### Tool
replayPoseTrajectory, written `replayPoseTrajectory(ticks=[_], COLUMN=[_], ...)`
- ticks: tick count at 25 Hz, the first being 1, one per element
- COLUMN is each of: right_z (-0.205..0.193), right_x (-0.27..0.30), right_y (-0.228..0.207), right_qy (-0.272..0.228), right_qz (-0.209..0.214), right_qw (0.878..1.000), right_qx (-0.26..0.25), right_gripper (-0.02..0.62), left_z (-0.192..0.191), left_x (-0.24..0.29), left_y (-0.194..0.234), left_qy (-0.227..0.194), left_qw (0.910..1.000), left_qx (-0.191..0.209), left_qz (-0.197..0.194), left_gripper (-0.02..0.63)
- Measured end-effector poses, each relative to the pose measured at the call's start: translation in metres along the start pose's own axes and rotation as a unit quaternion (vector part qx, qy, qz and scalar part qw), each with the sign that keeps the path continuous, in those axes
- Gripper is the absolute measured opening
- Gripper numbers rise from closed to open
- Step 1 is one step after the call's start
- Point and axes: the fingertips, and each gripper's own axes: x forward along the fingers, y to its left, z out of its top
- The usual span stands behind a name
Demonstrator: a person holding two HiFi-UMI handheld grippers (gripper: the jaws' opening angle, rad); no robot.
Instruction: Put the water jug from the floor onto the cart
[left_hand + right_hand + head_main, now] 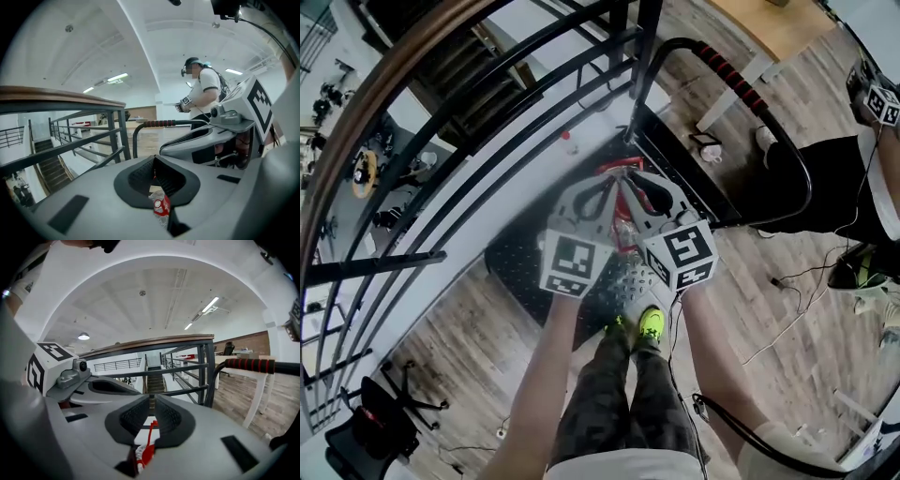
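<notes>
Head view: holds the left tool [612, 187] and the right tool [630, 190] side by side, tips converging on the red plastic carrying handle [619, 170] of the clear plastic water jug [625, 232]. Keeps the jug hanging beneath both, seemingly over the near edge of the black studded deck of the flat cart [517, 265], short of its black push bar [733, 80] with the red-striped grip. Probably splits the weight across two grips.

Left gripper view: clamps tight on crinkled clear-and-red plastic [161, 205], pinched low between the pads.

Right gripper view: closes narrow on a thin red strap [149, 434], likely the same handle.

Looks mid-lift, not yet set down; cannot tell whether the base touches the deck.
</notes>
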Motion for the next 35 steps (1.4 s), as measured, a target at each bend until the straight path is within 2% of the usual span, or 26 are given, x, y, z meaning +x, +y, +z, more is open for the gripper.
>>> replayPoseTrajectory(ticks=[8, 14, 21, 29, 35], right_z=[0.048, 0.07, 0.083, 0.088, 0.092], right_x=[-0.016, -0.033, -0.044, -0.057, -0.061], right_y=[0.002, 0.008, 0.021, 0.027, 0.031], right_qy=[-0.032, -0.04, -0.048, -0.049, -0.05], right_qz=[-0.013, -0.02, -0.023, -0.025, -0.026], right_qw=[0.999, 0.999, 0.998, 0.998, 0.998], right_qx=[0.017, 0.025, 0.043, 0.044, 0.041], right_gripper=[0.034, 0.021, 0.02, 0.02, 0.02], left_z=[0.05, 0.075, 0.086, 0.093, 0.097], left_x=[-0.009, -0.022, -0.041, -0.051, -0.056], left_y=[0.004, -0.003, -0.006, -0.015, -0.016], left_qy=[-0.025, -0.023, -0.013, -0.017, -0.019], left_qw=[0.9997, 0.9996, 0.9997, 0.9992, 0.9992], left_qx=[-0.003, -0.007, 0.0, -0.017, -0.015], left_qz=[0.006, 0.015, 0.022, 0.032, 0.033], left_gripper=[0.011, 0.011, 0.011, 0.011, 0.011])
